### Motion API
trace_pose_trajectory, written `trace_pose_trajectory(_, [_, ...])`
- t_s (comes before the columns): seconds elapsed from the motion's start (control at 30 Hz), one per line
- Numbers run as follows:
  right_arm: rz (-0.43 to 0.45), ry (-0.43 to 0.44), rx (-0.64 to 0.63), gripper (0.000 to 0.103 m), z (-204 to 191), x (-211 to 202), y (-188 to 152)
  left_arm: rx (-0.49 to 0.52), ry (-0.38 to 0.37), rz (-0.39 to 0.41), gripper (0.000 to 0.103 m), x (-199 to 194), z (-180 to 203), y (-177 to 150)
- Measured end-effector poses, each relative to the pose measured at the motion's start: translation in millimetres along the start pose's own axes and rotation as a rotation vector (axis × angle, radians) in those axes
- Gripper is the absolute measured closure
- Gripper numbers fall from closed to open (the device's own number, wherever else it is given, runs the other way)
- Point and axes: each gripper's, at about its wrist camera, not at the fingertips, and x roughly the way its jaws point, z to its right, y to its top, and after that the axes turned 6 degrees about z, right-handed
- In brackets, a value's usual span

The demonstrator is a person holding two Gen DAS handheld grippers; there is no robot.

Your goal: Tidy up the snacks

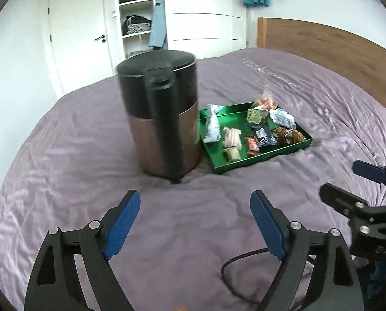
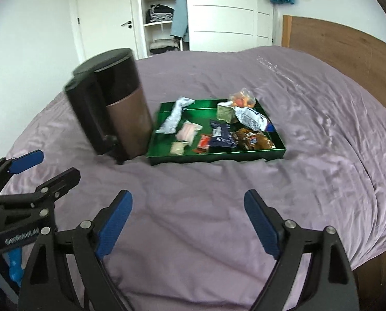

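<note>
A green tray [image 1: 260, 156] [image 2: 213, 155] sits on the purple bed and holds several snack packets: a white packet [image 2: 173, 116], a pink one [image 2: 187, 132], a dark blue one [image 2: 222, 137], a brown one [image 2: 255, 140] and an orange bag [image 2: 242, 99]. A closed black-and-copper pedal bin [image 1: 164, 116] [image 2: 112, 106] stands just left of the tray. My left gripper [image 1: 195, 223] is open and empty, short of the bin. My right gripper [image 2: 187, 223] is open and empty, short of the tray. Each gripper shows in the other's view, the right one [image 1: 348, 181] and the left one [image 2: 50, 165].
The purple bedspread [image 2: 309, 119] covers the bed, with a wooden headboard [image 1: 335, 49] at the right. A black cable [image 1: 234, 267] lies on the bed near my left gripper. A white door and an open wardrobe [image 2: 161, 13] stand behind.
</note>
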Motion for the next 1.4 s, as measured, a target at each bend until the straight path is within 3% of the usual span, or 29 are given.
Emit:
trace_pose_trajectory(0.4, [0.127,-0.004,-0.089,0.005,-23,-103,12,-0.015,0.048,0.112,0.020,-62,-24,11])
trace_pose_trajectory(0.73, [0.153,-0.028,-0.128,0.005,-46,-166,-17,-0.004,0.036,0.191,0.020,-126,-35,2])
trace_pose_trajectory(0.87, [0.139,-0.038,-0.114,0.001,-52,-167,-27,-0.005,0.029,0.168,0.018,-136,-41,-5])
trace_pose_trajectory(0.93, [0.126,-0.036,-0.117,0.000,-55,-163,-33,-0.014,0.022,0.152,0.007,-138,-44,-9])
trace_pose_trajectory(1.0, [0.122,-0.037,-0.118,0.000,-56,-159,-38,-0.019,0.009,0.144,0.003,-140,-44,-13])
trace_pose_trajectory(1.2, [0.101,-0.060,-0.106,0.000,-48,-138,-46,0.026,0.022,0.127,0.002,-134,-31,-21])
trace_pose_trajectory(1.4, [0.090,-0.088,-0.067,0.000,-23,-117,-46,0.070,-0.010,0.081,0.002,-120,-19,-33])
